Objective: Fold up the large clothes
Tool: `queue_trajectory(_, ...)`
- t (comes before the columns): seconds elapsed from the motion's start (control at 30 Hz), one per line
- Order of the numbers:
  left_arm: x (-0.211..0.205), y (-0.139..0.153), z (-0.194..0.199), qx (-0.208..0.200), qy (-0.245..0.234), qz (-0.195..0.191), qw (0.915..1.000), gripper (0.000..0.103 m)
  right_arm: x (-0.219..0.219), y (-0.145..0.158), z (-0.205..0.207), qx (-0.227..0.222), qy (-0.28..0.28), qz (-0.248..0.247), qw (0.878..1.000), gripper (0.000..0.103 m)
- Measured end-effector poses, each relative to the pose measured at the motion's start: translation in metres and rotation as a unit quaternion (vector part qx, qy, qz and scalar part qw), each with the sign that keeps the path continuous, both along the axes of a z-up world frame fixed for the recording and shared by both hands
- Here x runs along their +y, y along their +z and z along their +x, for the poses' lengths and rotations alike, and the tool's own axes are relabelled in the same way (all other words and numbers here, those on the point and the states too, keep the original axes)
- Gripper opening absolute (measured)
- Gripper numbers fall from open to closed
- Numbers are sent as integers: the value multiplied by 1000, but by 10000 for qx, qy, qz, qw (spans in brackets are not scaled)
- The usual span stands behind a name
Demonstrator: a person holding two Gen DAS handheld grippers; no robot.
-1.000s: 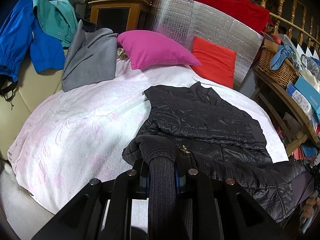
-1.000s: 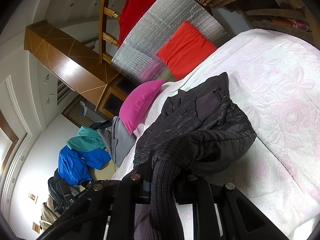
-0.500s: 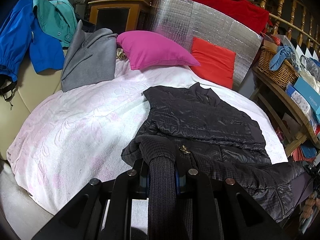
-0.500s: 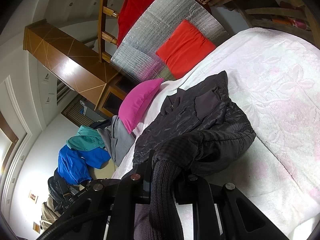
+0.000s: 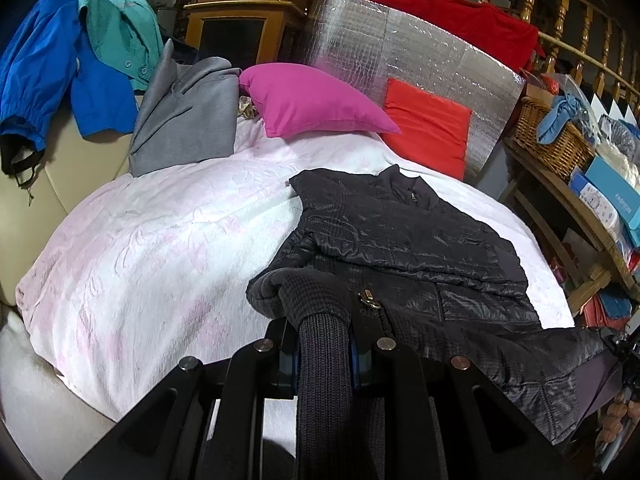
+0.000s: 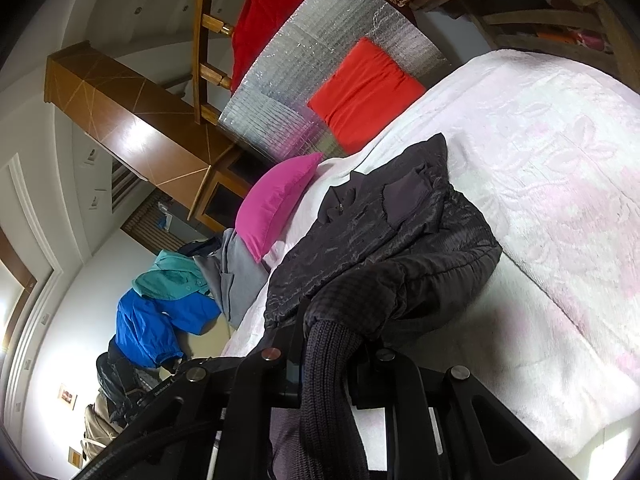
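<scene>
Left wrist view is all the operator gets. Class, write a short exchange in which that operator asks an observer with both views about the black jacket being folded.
Operator: My left gripper is clamped on the ribbed band of the black jacket. Does the right gripper have a hold too?
Observer: Yes. The right gripper is shut on the ribbed band as well.
Operator: How does the jacket's right edge lie?
Observer: It bulges up in a puffy roll rather than lying flat on the bedspread.
</scene>
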State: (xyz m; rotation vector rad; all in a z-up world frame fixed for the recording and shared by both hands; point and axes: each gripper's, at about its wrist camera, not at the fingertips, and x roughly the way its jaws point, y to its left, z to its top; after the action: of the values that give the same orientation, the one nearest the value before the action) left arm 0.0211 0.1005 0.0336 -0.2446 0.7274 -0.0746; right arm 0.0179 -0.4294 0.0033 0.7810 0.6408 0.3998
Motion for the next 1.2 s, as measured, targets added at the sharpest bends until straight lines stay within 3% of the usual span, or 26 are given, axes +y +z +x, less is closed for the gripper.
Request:
queue_trajectory(0.77,9,31,-87,-665,-68,-13,9978,19,-2,40,-77,-592,32,-40,9982,15)
queue_trajectory(1.2,7,20,-70,-464,-51,55,9989,19,-2,31,-62,-435,-11,10,9991,15)
